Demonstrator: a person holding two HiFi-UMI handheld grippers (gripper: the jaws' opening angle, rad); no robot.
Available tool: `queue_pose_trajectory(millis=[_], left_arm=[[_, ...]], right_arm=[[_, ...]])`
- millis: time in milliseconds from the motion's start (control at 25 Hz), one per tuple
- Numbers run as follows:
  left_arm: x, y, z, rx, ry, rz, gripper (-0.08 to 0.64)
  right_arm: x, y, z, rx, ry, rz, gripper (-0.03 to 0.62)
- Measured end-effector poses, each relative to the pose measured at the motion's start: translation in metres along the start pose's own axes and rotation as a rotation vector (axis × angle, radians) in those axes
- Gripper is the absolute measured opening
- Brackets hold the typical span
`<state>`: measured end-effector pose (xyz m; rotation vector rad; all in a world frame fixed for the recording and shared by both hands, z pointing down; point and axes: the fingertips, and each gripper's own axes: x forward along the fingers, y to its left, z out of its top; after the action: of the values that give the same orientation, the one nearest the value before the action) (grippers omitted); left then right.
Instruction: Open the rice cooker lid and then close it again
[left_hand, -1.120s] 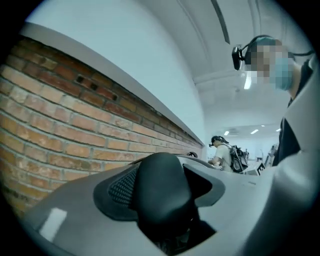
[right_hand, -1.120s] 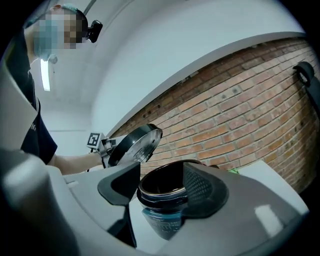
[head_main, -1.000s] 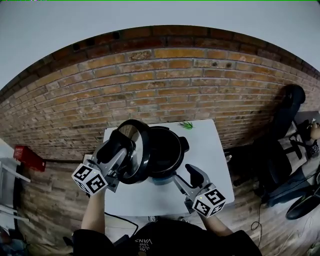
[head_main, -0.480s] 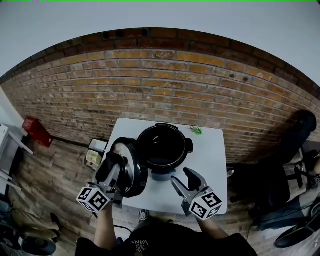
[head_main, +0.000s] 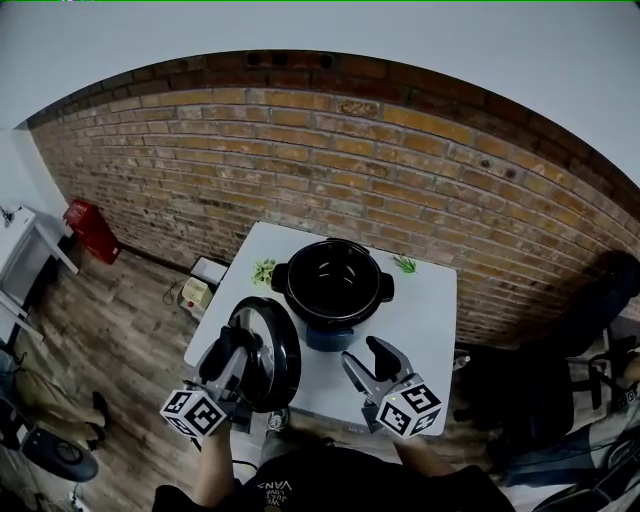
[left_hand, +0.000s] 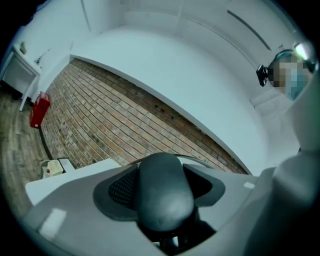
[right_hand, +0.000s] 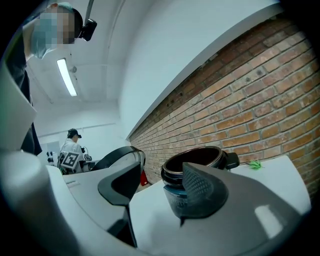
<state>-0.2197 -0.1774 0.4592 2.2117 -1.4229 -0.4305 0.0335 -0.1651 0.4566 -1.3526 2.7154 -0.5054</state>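
The black rice cooker (head_main: 332, 285) stands uncovered on the white table (head_main: 430, 320), its dark bowl showing. The glass lid (head_main: 272, 352) is off the pot and hangs tilted over the table's front left edge. My left gripper (head_main: 232, 350) is shut on the lid's black knob (left_hand: 162, 192), which fills the space between the pads (left_hand: 121, 189). My right gripper (head_main: 366, 362) hovers in front of the cooker, open, with nothing between its fingers (right_hand: 202, 192). In the right gripper view the cooker (right_hand: 197, 159) sits just ahead and the lid (right_hand: 119, 154) to its left.
A green sprig (head_main: 405, 264) lies at the table's back edge and another green piece (head_main: 264, 271) at its back left. A brick wall runs behind. On the floor to the left are a white box (head_main: 193, 293) and a red object (head_main: 90, 228). A person (right_hand: 71, 146) stands far off.
My left gripper has carried the lid away from the cooker's left side, down and toward the table's front left edge. The right gripper has hardly shifted.
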Motion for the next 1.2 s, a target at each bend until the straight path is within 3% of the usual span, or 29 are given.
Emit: queue_pose_trajectory(millis=[400, 720, 1200], left_arm=[[-0.025, -0.008, -0.008, -0.012, -0.008, 0.048, 0.281], [-0.014, -0.005, 0.004, 0.008, -0.028, -0.004, 0.281], [0.071, -0.008, 0.040, 0.190, 0.096, -0.159, 0.281]], right_arm=[[-0.011, 0.011, -0.003, -0.011, 0.009, 0.035, 0.265], [-0.014, 0.011, 0.004, -0.006, -0.018, 0.005, 0.265], [-0.010, -0.008, 0.016, 0.030, -0.090, -0.150, 0.262]])
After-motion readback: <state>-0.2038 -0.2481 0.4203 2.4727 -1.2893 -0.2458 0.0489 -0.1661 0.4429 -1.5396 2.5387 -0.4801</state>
